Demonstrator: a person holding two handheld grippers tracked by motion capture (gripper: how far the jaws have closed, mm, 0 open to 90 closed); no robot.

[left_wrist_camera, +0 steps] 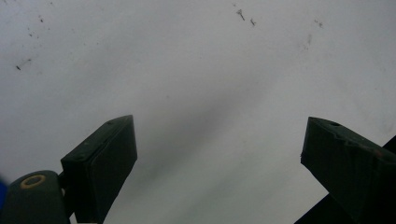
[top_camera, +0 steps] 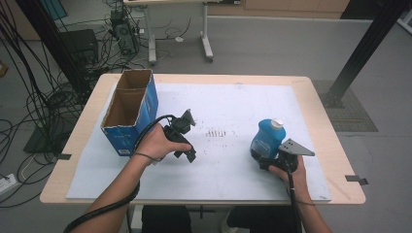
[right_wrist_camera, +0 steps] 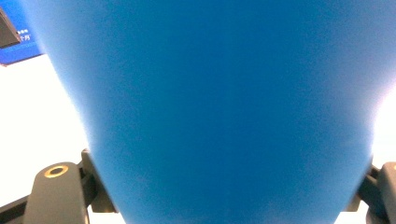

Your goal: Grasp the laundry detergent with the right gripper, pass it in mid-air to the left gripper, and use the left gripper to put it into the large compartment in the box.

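Your right hand-held gripper (top_camera: 262,158) is clamped on the blue bottle (top_camera: 268,138), standing upright at the near right of the tabletop (top_camera: 233,104). Your left hand-held gripper (top_camera: 190,156) is released over bare tabletop, right of the cardboard box (top_camera: 131,110).

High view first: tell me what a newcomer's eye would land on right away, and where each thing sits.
The blue bottle with its white cap stands at the right of the white sheet, with the right gripper around its base; in the right gripper view its blue body sits between the jaws. Next comes the open blue cardboard box at the left edge of the sheet. The left gripper is open beside the box, over bare sheet.
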